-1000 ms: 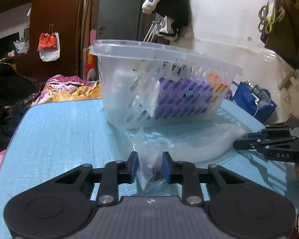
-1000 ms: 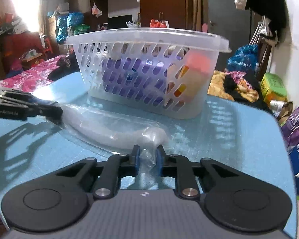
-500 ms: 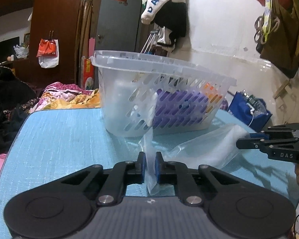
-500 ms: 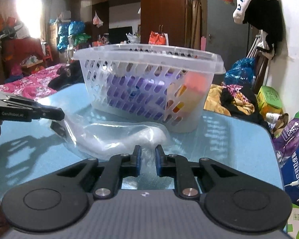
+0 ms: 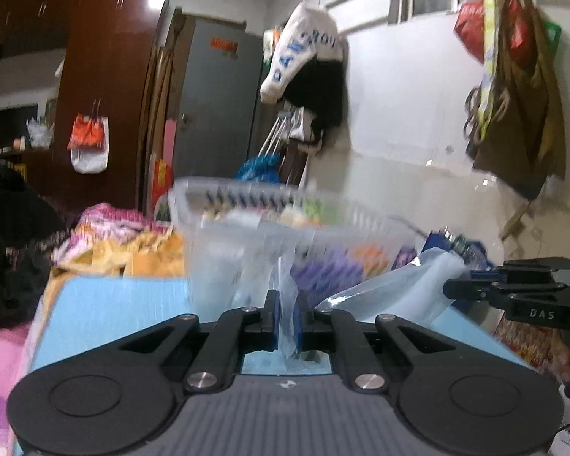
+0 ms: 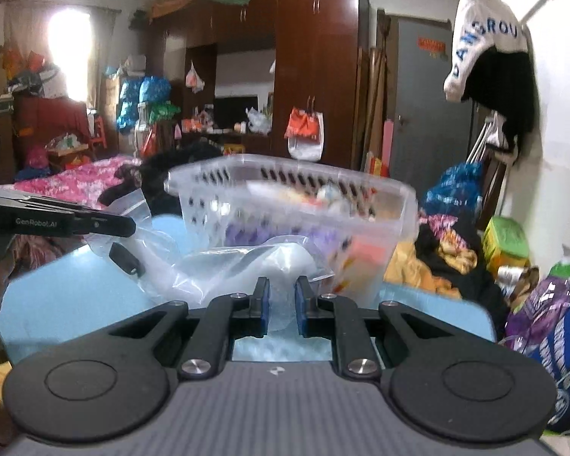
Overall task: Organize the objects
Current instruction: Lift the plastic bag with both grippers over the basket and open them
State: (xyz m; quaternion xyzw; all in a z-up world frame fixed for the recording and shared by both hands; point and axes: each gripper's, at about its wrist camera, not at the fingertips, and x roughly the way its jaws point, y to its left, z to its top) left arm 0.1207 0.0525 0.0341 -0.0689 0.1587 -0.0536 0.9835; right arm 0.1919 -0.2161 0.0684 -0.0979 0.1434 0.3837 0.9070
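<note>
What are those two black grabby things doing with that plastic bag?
Each one pinches an end of the same clear plastic bag. The left gripper and the right gripper hold it up off the blue table, in front of a clear basket that has things inside.

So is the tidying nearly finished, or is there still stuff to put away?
Partly. The basket already holds purple and orange things. In hand: the left claw and right claw each pinch an end of the clear plastic bag, lifted off the blue table in front of the basket. Left: getting the bag in.
</note>
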